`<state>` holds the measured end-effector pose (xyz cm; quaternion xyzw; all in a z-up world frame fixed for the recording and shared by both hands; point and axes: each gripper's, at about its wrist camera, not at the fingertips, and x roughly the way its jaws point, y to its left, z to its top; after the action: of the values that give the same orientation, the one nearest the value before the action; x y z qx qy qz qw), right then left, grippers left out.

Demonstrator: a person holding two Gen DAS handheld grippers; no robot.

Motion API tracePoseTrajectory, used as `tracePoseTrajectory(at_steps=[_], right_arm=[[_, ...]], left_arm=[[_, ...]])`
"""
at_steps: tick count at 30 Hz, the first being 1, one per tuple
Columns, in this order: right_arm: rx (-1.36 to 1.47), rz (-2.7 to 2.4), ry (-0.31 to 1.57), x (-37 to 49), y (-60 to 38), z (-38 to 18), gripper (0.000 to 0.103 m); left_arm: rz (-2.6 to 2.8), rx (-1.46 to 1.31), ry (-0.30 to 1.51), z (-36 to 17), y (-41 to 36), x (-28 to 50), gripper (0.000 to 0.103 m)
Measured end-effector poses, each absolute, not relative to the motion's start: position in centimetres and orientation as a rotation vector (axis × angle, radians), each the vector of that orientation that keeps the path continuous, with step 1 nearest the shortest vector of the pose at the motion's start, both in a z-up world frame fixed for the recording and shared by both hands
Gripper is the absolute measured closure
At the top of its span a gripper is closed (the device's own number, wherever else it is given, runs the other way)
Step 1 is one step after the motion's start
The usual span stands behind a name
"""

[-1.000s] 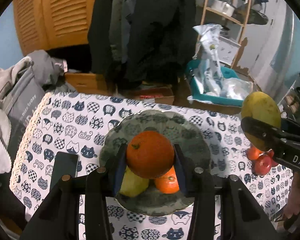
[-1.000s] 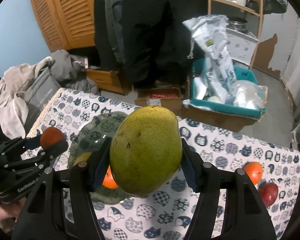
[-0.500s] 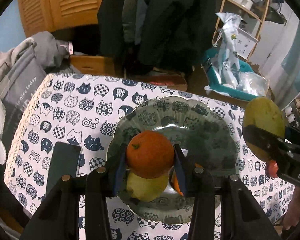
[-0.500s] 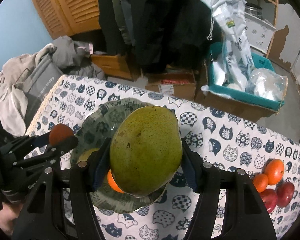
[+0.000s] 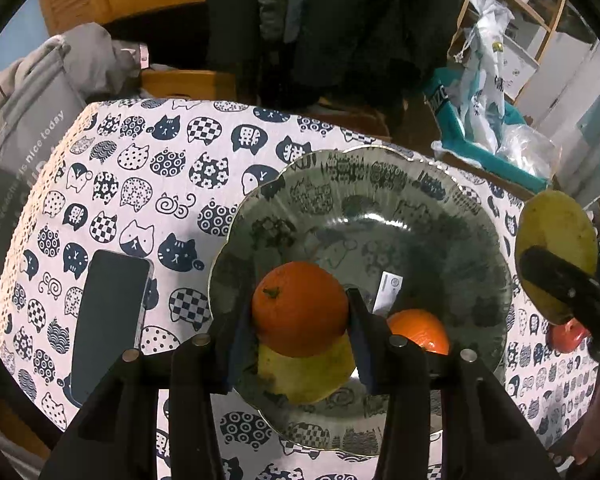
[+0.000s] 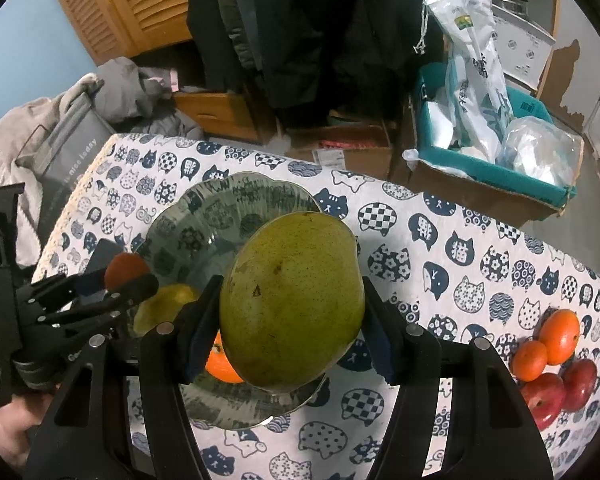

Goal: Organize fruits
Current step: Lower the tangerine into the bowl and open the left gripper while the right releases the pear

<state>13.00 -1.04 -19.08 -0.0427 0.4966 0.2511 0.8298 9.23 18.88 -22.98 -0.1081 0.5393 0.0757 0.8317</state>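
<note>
We are holding an orange [image 5: 300,308] in our left gripper [image 5: 300,316], pads closed tight on both its sides, above the near part of the plate [image 5: 380,184]. A pear [image 5: 304,372] and a second orange [image 5: 418,330] are lying in the plate under it. We are clamping a mango [image 6: 292,304] in our right gripper [image 6: 292,320] over the plate's right edge. More oranges [image 6: 558,330] and apples [image 6: 546,398] are sitting far right on the tablecloth [image 5: 140,168]. A phone [image 5: 110,320] is lying left of the plate.

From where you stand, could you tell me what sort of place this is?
Probably a lived-in home room: a table under a cat-print tablecloth, dark coats hanging behind it, and a wooden louvered door.
</note>
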Motion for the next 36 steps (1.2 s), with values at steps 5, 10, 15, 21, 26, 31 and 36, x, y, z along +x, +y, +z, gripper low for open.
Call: tracePoseTrajectory(at_steps=[5, 10, 15, 21, 26, 31, 36], right_arm=[[-0.086, 0.538, 1.054, 13.0, -0.8, -19.0, 0.038], [-0.077, 0.545, 1.059, 13.1, -0.5, -19.0, 0.038], [-0.088, 0.555, 1.075, 13.3, 0.5, -19.6, 0.038], [-0.129, 0.571, 1.105, 13.3, 2.3, -21.1, 0.038], [-0.177, 0.569, 1.134, 13.1, 3.6, -22.6, 0.038], [-0.206, 0.563, 1.16, 13.0, 4.0, -23.7, 0.038], [-0.22, 0.55, 1.177, 13.2, 4.0, -24.4, 0.038]], left_arm=[[0.167, -0.213, 1.152, -23.3, 18.8, 9.2, 0.043], [0.171, -0.202, 1.129, -22.6, 18.9, 9.0, 0.035], [0.195, -0.206, 1.124, -22.0, 19.6, 8.1, 0.035], [0.231, -0.22, 1.115, -21.6, 20.8, 7.0, 0.035], [0.248, -0.231, 1.132, -22.3, 21.6, 6.5, 0.035], [0.252, -0.231, 1.145, -22.6, 21.9, 6.3, 0.035], [0.252, -0.238, 1.146, -22.6, 21.9, 6.2, 0.035]])
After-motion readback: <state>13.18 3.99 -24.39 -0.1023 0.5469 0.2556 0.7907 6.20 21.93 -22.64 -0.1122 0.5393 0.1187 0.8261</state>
